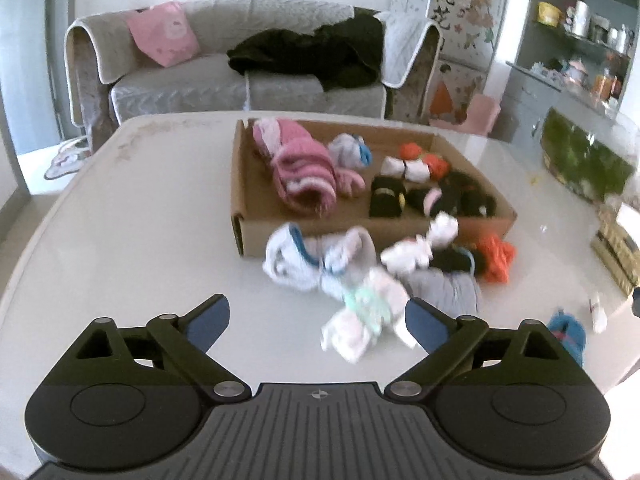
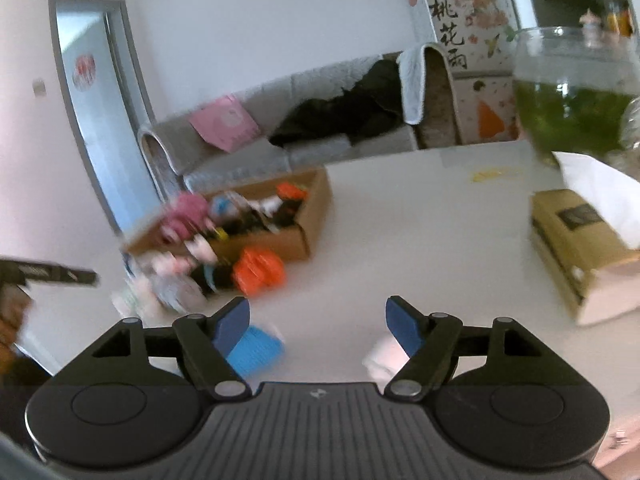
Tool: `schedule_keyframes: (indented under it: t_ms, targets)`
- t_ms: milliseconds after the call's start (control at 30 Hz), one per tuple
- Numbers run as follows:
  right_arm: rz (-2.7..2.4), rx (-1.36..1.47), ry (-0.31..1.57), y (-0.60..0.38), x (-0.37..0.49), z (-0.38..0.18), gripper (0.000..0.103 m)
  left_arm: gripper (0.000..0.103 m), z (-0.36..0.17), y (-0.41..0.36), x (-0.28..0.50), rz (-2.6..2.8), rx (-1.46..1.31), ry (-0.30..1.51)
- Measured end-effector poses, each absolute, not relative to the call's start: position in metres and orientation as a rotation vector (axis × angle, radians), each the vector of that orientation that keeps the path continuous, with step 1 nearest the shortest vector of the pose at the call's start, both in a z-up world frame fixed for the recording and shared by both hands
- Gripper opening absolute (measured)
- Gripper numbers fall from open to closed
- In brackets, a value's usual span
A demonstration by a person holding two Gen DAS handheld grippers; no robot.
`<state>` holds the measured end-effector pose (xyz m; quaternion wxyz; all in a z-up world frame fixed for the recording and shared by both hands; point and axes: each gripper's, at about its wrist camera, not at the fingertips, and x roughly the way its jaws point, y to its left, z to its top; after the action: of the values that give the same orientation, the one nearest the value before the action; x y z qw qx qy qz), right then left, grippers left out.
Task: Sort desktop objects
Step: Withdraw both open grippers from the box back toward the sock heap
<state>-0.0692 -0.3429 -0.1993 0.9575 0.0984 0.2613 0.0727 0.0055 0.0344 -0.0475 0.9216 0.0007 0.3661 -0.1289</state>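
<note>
1. The left gripper (image 1: 317, 320) is seen at the bottom of the left wrist view, with its fingers spread wide and nothing held between them.
2. A white and mint sock bundle (image 1: 362, 320) is found just in front of it on the white surface (image 1: 140, 240), near the right finger.
3. A cardboard box (image 1: 248, 184) is placed in the centre of the frame; a pink sock roll (image 1: 300, 168) and black socks (image 1: 386, 196) are kept inside.
4. Loose white socks (image 1: 296, 260) and an orange sock (image 1: 496, 258) are scattered just before the box.
5. The right gripper (image 2: 318, 320) is also spread, with nothing held.
6. A blue sock (image 2: 256, 346) is seen beside its left finger, low in the blurred right wrist view.
</note>
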Motion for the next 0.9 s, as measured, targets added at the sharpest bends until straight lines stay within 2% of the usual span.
schedule_keyframes:
  t_ms: [433,733,900]
  targets:
    - [0.082,0.067,0.533,-0.346,-0.054,-0.226,0.073,0.100,-0.068,0.019,-0.001,-0.245,0.066,0.766]
    - [0.312,-0.158,0.569,-0.356,-0.045,-0.224,0.075,0.101,-0.071,-0.004,0.003,-0.238,-0.009,0.805]
    - [0.407,-0.156,0.578,-0.368,-0.036,-0.224,0.075,0.102,-0.071,-0.015,0.010,-0.198,-0.025,0.823]
